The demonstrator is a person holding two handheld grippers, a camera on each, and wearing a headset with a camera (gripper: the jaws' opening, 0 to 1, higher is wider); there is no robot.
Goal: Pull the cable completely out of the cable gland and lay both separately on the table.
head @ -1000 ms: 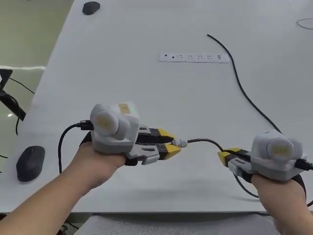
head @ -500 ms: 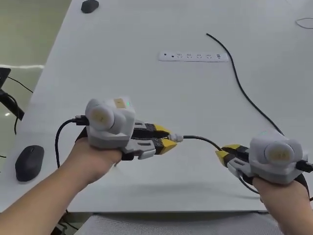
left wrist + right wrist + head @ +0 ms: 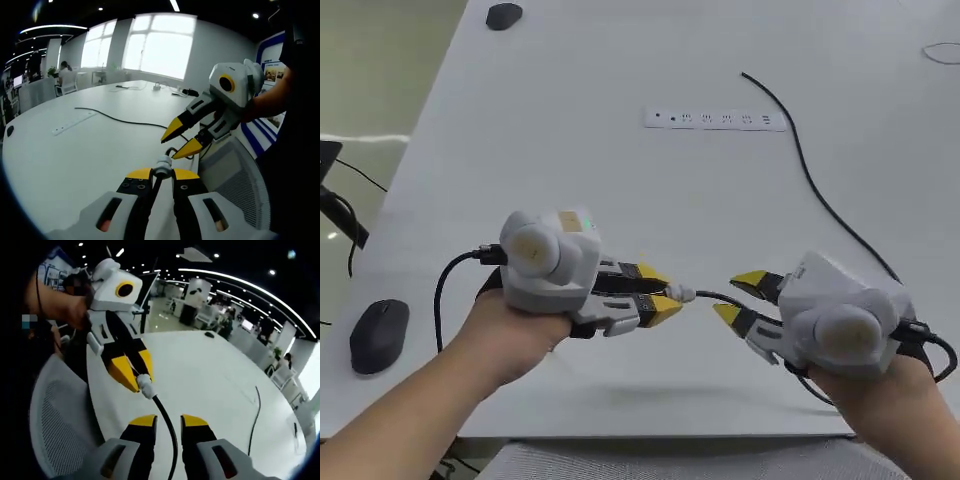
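A small white cable gland (image 3: 683,294) sits at the tips of my left gripper (image 3: 670,292), which is shut on it above the table's front edge. A thin black cable (image 3: 712,297) runs out of the gland to the right. It passes between the spread yellow-tipped jaws of my right gripper (image 3: 740,298), which is open. In the left gripper view the gland (image 3: 162,166) is pinched between the jaws, with the right gripper (image 3: 182,138) just beyond. In the right gripper view the cable (image 3: 165,420) runs up from my gripper (image 3: 169,421) to the gland (image 3: 144,385).
A white power strip (image 3: 715,119) lies mid-table, with a long black cord (image 3: 810,175) curving past its right end. One dark mouse (image 3: 380,335) rests at the left front of the white table (image 3: 570,160), another (image 3: 506,15) at the far back. A mesh chair shows below.
My right gripper has opened, rolled, and moved left along the cable toward the gland. The left gripper still holds the gland in about the same place.
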